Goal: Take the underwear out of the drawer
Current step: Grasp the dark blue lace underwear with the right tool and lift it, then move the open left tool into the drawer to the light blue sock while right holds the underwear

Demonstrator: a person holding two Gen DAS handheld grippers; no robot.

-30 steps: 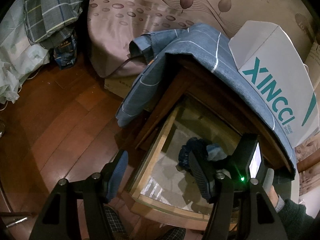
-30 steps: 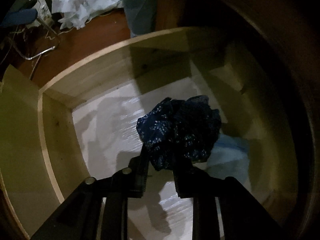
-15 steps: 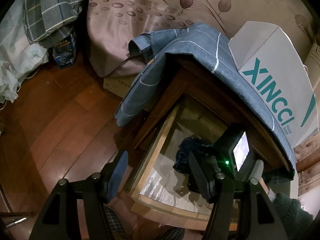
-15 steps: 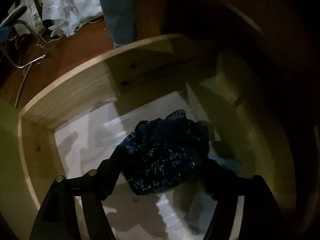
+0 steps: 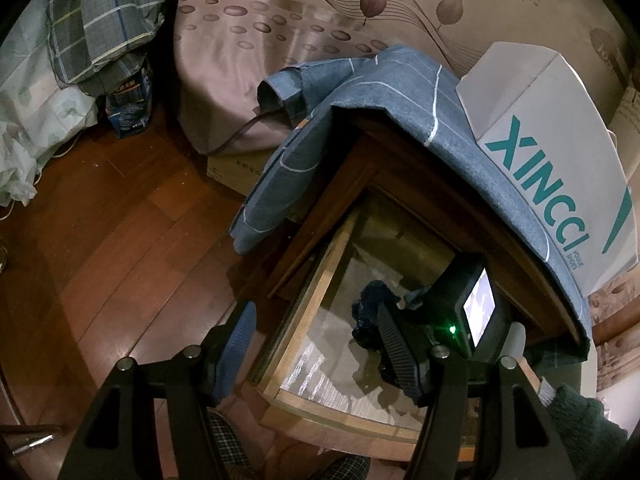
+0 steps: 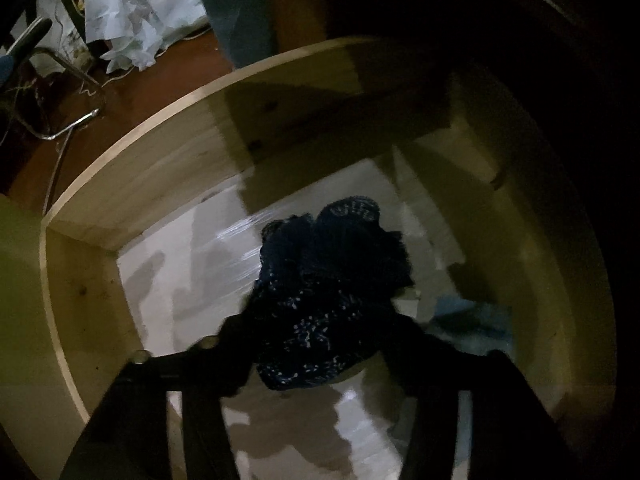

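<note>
Landmark: I take the open drawer (image 5: pixel 304 312) as my reference; it is pulled out of a dark wooden nightstand (image 5: pixel 404 184), and its pale liner (image 6: pixel 192 276) shows inside.
Underwear: a dark blue bundle with small light speckles (image 6: pixel 324 300), inside the drawer, near its middle. From my left view it shows as a dark lump (image 5: pixel 370 312) over the liner. It hangs bunched, and its shadow falls on the liner below it.
Right hand-held gripper: I see it (image 6: pixel 316 356) inside the drawer, its dark fingers (image 6: pixel 232 364) pressed against both sides of the underwear, so it is holding the bundle. The view is dim and a little blurred.
Left hand-held gripper: mine (image 5: pixel 316 344) hovers above the drawer's front left corner, jaws wide, nothing between them. One finger, with a blue pad (image 5: pixel 236 344), is over the floor (image 5: pixel 100 240) outside the drawer; the other (image 5: pixel 396 356) is over the liner.
Second item: a light blue cloth (image 6: pixel 476 320) lies on the liner at the drawer's right side, just beside the underwear.
Above the drawer: a blue-grey garment (image 5: pixel 380 96) drapes over the nightstand top, with a white box (image 5: pixel 552 152) on it.
Behind the drawer: a bed (image 5: pixel 320 12) with a leaf-pattern sheet.
</note>
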